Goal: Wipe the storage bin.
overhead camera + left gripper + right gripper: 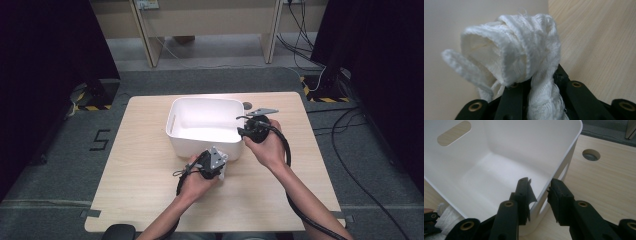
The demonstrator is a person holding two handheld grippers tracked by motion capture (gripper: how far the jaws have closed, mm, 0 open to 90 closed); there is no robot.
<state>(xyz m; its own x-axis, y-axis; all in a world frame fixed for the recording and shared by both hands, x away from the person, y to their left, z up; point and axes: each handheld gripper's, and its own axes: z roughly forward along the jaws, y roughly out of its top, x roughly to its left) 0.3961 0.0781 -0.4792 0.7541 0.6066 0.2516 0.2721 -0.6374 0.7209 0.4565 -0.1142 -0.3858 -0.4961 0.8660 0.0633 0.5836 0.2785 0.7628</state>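
Observation:
A bunched white cloth (511, 52) is clamped in my left gripper (536, 83), and its loose folds bulge out past the jaws. In the high view this gripper (219, 167) hovers low over the table, just in front of the white plastic bin (200, 142), with the cloth (223, 161) close to the bin's front wall. My right gripper (540, 188) straddles the bin's right wall (564, 157), one jaw inside and one outside, closed on the rim. It sits at the bin's right edge in the high view (243, 131). The bin's inside is bare.
The bin stands mid-table on a light wooden table (140, 170). A round cable hole (591, 155) lies just behind the bin's right corner. Grey carpet, cables and desk legs lie beyond the far edge.

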